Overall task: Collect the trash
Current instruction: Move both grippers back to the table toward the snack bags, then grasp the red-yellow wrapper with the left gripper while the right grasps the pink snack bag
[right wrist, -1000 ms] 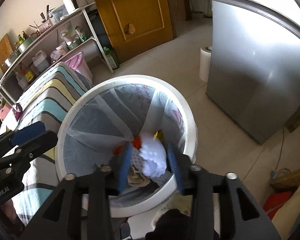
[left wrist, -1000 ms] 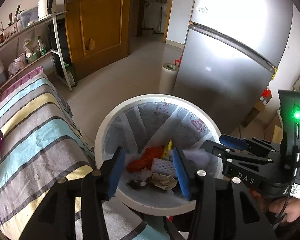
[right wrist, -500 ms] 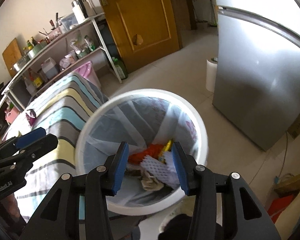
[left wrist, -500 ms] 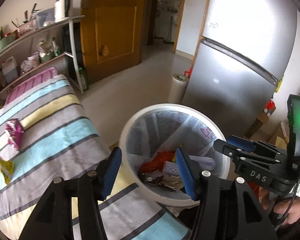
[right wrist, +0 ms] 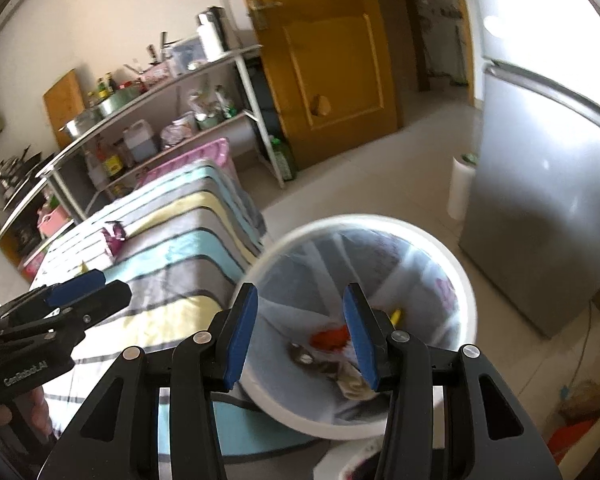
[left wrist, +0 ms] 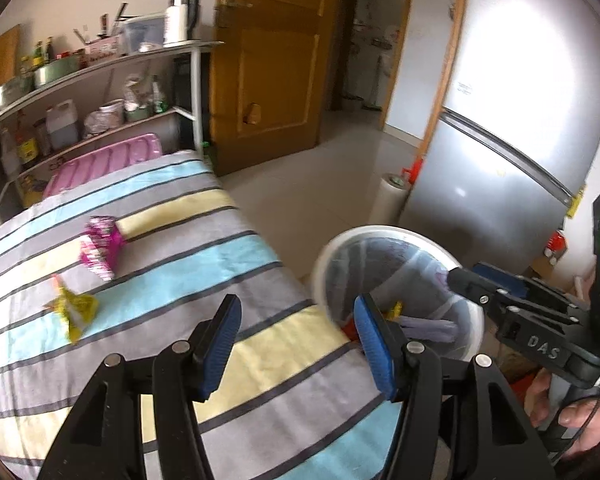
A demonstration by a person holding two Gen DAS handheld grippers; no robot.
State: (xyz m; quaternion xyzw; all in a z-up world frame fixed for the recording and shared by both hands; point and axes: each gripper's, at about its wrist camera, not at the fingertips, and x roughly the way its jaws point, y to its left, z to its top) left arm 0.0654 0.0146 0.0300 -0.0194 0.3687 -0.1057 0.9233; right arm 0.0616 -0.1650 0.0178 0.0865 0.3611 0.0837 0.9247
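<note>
A white trash bin (left wrist: 328,256) with a clear liner stands on the floor beside the striped table (left wrist: 180,264); it also shows in the right wrist view (right wrist: 456,280). Red, yellow and white trash (right wrist: 332,338) lies inside it. A pink wrapper (left wrist: 102,246) and a yellow wrapper (left wrist: 74,308) lie on the table; the pink one also shows in the right wrist view (right wrist: 114,236). My left gripper (left wrist: 296,344) is open and empty above the table edge. My right gripper (right wrist: 298,330) is open and empty above the bin.
A silver fridge (left wrist: 512,140) stands right of the bin, with a paper roll (left wrist: 388,196) on the floor by it. A metal shelf rack (left wrist: 100,80) with bottles and pots lines the wall. A pink basket (left wrist: 108,160) sits behind the table, by a wooden door (left wrist: 276,60).
Both grippers have pulled back and swung left from over the bin. The white trash the right gripper held now lies in the bin. The table with its wrappers has come into view.
</note>
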